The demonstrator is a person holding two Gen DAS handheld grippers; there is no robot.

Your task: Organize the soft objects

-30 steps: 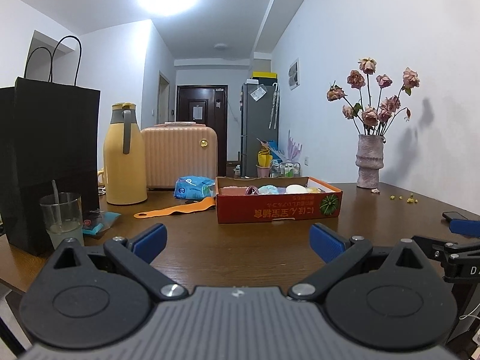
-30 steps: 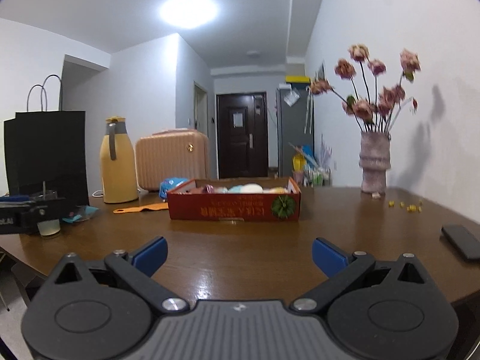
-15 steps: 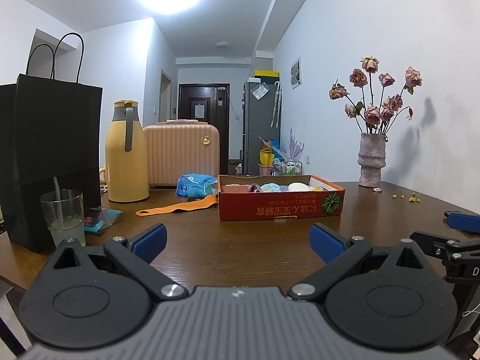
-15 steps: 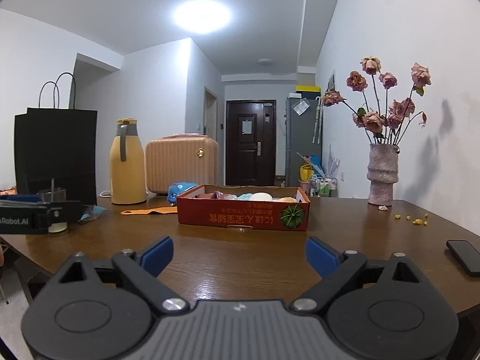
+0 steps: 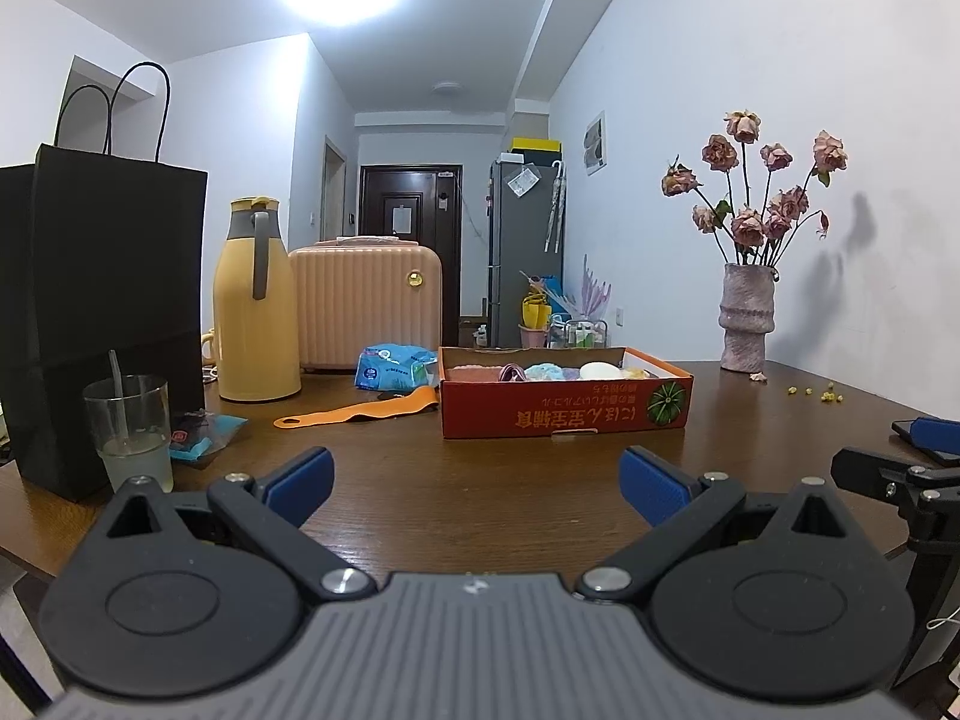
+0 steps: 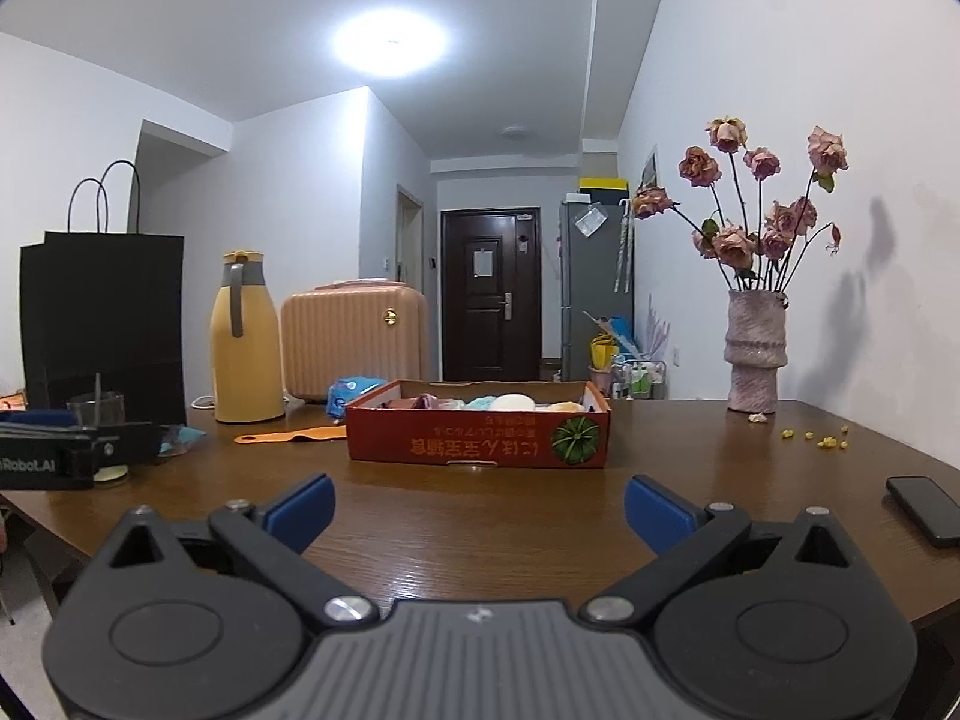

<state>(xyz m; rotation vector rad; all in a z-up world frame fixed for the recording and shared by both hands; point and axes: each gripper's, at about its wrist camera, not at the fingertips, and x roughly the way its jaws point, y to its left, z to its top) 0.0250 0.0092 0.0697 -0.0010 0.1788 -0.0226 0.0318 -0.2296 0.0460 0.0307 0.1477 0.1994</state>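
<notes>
I hold both grippers low over the near edge of the bench [image 5: 480,480], side by side, facing the red box [image 5: 564,414] in the middle. Left gripper [image 5: 474,480]: jaws spread wide, nothing between the blue pads, nothing touched. Right gripper [image 6: 477,507]: the same, jaws wide apart, empty, only bare wood under them.

The soft things [image 5: 564,371] sit inside the box: a pinkish piece at the left, something blue and fluffy, a white rounded one, a yellowish one at the right. From this low angle I see only their tops over the box wall, so I cannot tell how neatly they lie. Outside the box, a blue packet [image 5: 393,366] rests just behind its left corner and an orange strap [image 5: 360,414] lies on the bench to its left.

My judgement: this fits two stages. Either the box holds a jumble waiting to be sorted, or the soft things are already gathered in and I am drawn back from it. The pictures do not settle which.

Any reach from here calls for going forward and up over the near wall, then down into the box. With soft pieces packed close, the pads must close on one alone, gently, without dragging its neighbour.
</notes>
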